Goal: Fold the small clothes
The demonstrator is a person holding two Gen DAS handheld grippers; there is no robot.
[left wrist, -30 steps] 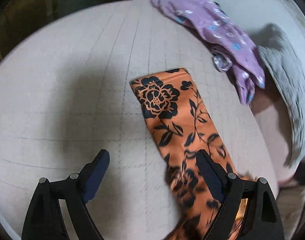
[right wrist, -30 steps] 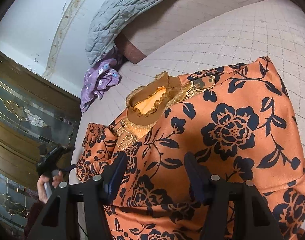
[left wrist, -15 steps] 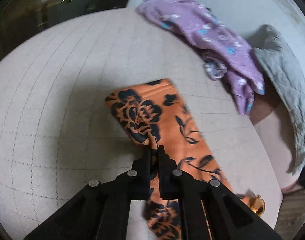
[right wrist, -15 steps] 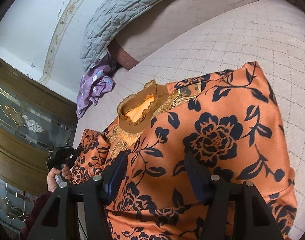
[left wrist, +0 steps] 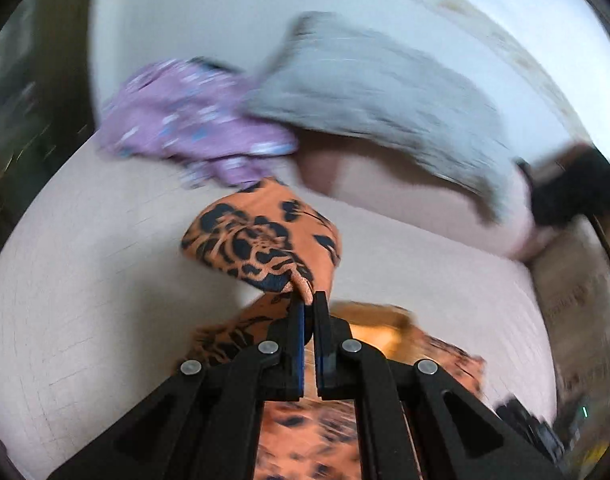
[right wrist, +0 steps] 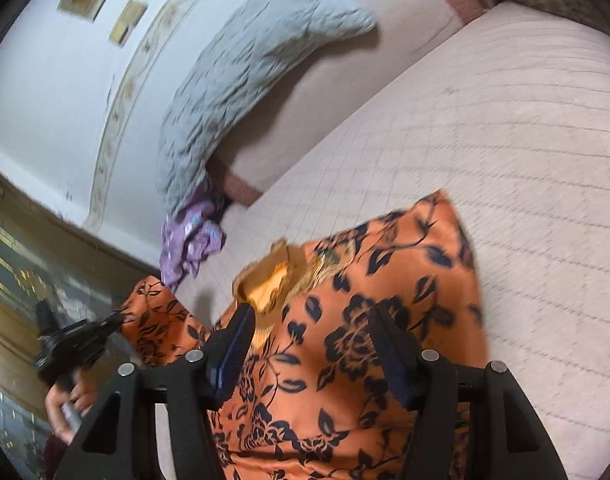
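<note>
Up close, our left gripper [left wrist: 308, 298] has its jaws pressed together on a pinch of the orange top's sleeve [left wrist: 265, 244]; the fabric bunches right at the fingertips and the sleeve end hangs from them, lifted clear of the bed [left wrist: 85, 280]. In the right wrist view the same gripper [right wrist: 117, 318] shows at the left, with our left hand [right wrist: 67, 404] around its handle, and the sleeve [right wrist: 153, 312] stretches from its tip back to the body of the top.

Our right gripper [right wrist: 309, 320] has its jaws about half apart, one finger on either side of the chest of the top [right wrist: 365, 320]. We cannot tell whether the pads [right wrist: 233, 344] touch the cloth; nothing is pinched between them. The top lies spread on the bed toward its near edge, with its gold collar [right wrist: 273, 280] turned toward the headboard end and its far sleeve [right wrist: 445, 232] flat on the quilted cover [right wrist: 505, 140].

Farther out, a crumpled purple garment [right wrist: 191, 240] sits at the far left corner of the bed, just beside the raised sleeve in the left wrist view. A grey quilt [right wrist: 233, 88] drapes over the padded headboard [right wrist: 345, 80] above it, touching the purple garment at its lower end. Both views are smeared by motion.
</note>
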